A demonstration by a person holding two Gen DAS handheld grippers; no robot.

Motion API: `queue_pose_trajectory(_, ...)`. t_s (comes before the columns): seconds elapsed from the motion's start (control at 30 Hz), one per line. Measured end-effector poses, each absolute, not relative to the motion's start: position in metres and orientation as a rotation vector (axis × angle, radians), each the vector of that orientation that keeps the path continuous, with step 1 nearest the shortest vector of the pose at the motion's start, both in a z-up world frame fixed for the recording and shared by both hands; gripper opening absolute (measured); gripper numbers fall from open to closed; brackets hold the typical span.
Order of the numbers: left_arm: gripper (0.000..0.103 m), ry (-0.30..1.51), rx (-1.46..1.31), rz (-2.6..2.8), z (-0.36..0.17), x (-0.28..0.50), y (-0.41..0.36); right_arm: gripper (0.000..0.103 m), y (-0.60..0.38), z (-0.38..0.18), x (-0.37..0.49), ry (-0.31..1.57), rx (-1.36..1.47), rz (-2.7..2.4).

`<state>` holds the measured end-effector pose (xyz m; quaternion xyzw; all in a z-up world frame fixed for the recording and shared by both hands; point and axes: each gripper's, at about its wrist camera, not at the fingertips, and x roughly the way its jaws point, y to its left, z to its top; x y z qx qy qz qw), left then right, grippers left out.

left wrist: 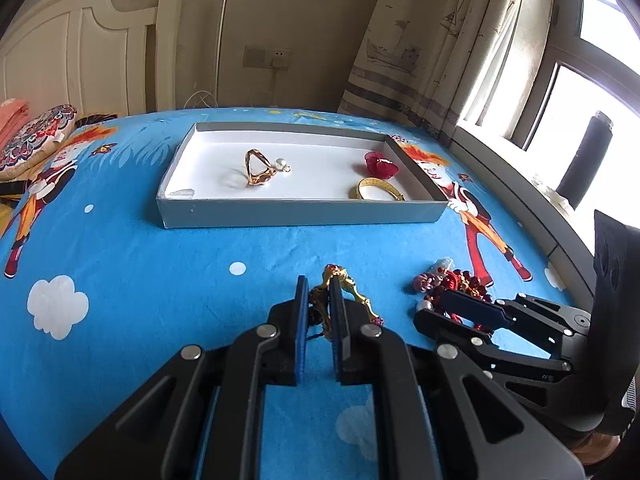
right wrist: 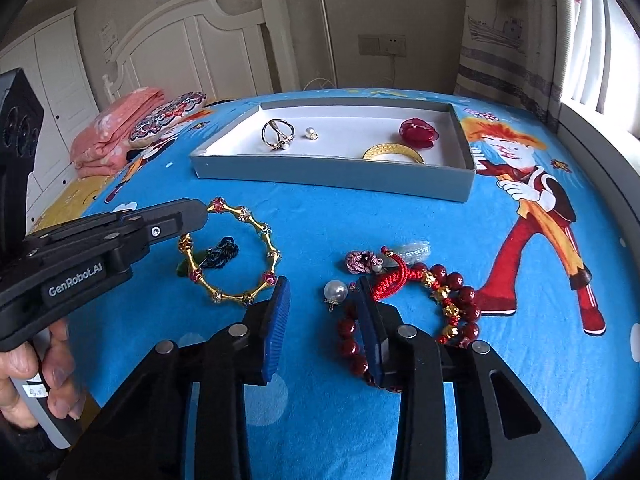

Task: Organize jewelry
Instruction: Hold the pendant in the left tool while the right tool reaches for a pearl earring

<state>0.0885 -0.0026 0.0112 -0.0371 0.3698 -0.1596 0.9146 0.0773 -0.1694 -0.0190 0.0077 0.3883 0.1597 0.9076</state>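
Left gripper (left wrist: pixel 320 300): jaws narrow, closed on the near rim of the gold bangle (right wrist: pixel 236 252), which lies flat on the blue sheet (left wrist: pixel 140 280); a green-and-dark charm (right wrist: pixel 216 258) sits inside its ring.
Right gripper (right wrist: pixel 320 312): jaws wide, holding nothing. Between its fingers, a pearl drop (right wrist: pixel 335 292). Under and beside its right finger, a red bead bracelet (right wrist: pixel 452 300) with gold beads and red cord. Just ahead of it, a pink knot (right wrist: pixel 360 261) and a small clear packet (right wrist: pixel 416 249).
Grey box (left wrist: pixel 280 212): well ahead of both grippers, white-lined. Contents: gold ring (left wrist: pixel 258 168), pearl stud (left wrist: pixel 281 166), red flower (left wrist: pixel 380 164), plain gold bangle (left wrist: pixel 378 191).
Beyond, left: patterned cushion (right wrist: pixel 172 120), pink blanket (right wrist: pixel 116 128), white headboard (right wrist: pixel 192 40).
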Motion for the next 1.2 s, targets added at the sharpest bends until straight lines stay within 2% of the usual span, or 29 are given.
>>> queue_pose_trajectory(0.07,0.01,0.764,-0.082,-0.326,0.01,0.089,-0.001,0.032,-0.168,-0.019,0.08,0.807,0.025,0.338)
queue_pose_trajectory(0.13,0.01,0.765,-0.084,-0.328,0.009,0.09,0.0,0.026,-0.167,-0.019,0.081,0.81,0.031,0.344)
queue_pose_trajectory(0.23,0.01,0.768,-0.087,-0.327,0.008,0.09,0.001,0.025,-0.168,-0.011,0.073,0.761,0.021,0.342)
queue_pose_trajectory(0.77,0.01,0.783,-0.084,-0.342,0.003,0.091,-0.001,0.025,-0.155,-0.029,0.084,0.833,-0.05,0.318)
queue_pose_trajectory(0.87,0.01,0.806,-0.083,-0.351,-0.003,0.091,-0.002,0.023,-0.152,-0.029,0.087,0.838,-0.065,0.31)
queue_pose_trajectory(0.97,0.01,0.828,-0.089,-0.367,-0.008,0.091,-0.002,0.016,-0.15,-0.03,0.09,0.839,-0.081,0.293)
queue_pose_trajectory(1.2,0.01,0.885,-0.08,-0.377,-0.02,0.095,-0.004,0.015,-0.151,-0.029,0.09,0.833,-0.084,0.289)
